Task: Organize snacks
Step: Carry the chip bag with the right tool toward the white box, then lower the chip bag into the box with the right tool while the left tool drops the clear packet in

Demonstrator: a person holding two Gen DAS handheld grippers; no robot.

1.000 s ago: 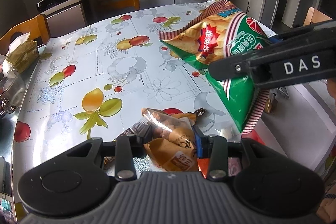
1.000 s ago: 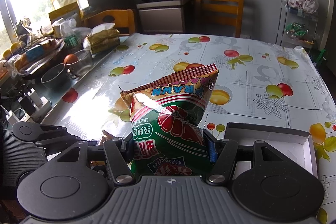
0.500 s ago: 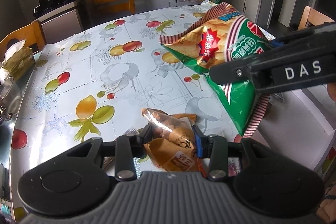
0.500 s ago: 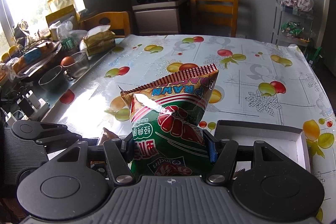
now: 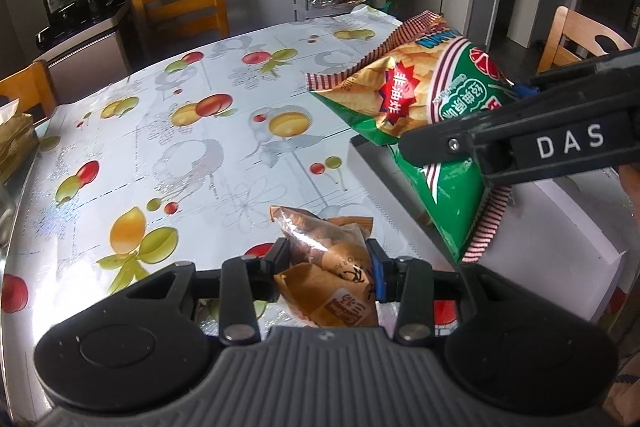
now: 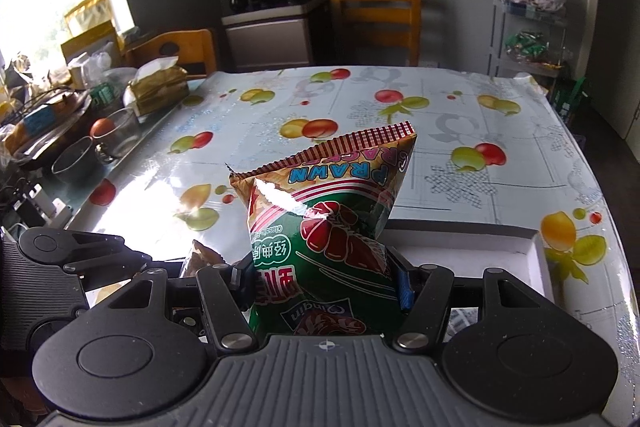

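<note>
Fingers on the left gripper (image 5: 329,261) are pinching a small brown snack pack (image 5: 328,279) above the counter (image 5: 192,155); right gripper (image 6: 326,277) fingers squeeze a green prawn cracker bag (image 6: 328,227) over the white box (image 6: 460,247).

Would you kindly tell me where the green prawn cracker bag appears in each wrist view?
Left wrist: green prawn cracker bag upper right, clamped by the right gripper.
Right wrist: bag centre, between the gripper's fingers.
Shared landmark: yellow chair behind the table.
</note>
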